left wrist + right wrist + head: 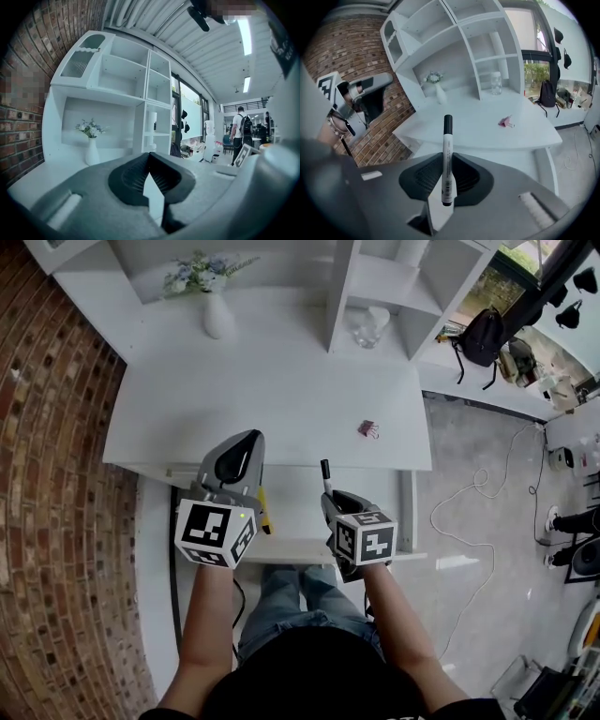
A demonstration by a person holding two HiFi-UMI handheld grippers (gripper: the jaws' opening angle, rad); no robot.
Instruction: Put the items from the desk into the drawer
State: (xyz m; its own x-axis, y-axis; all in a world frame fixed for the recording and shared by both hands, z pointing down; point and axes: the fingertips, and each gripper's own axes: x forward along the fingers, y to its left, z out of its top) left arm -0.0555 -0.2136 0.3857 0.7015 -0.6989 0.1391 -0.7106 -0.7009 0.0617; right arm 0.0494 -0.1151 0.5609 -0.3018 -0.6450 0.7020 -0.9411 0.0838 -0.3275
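One white marker [447,136], barcode label unreadable, clamped in right tool [446,159]; left tool [149,157] jaws together, empty.

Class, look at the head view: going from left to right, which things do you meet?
The brick wall → left tongs → marker → pink binder clip → black backpack.
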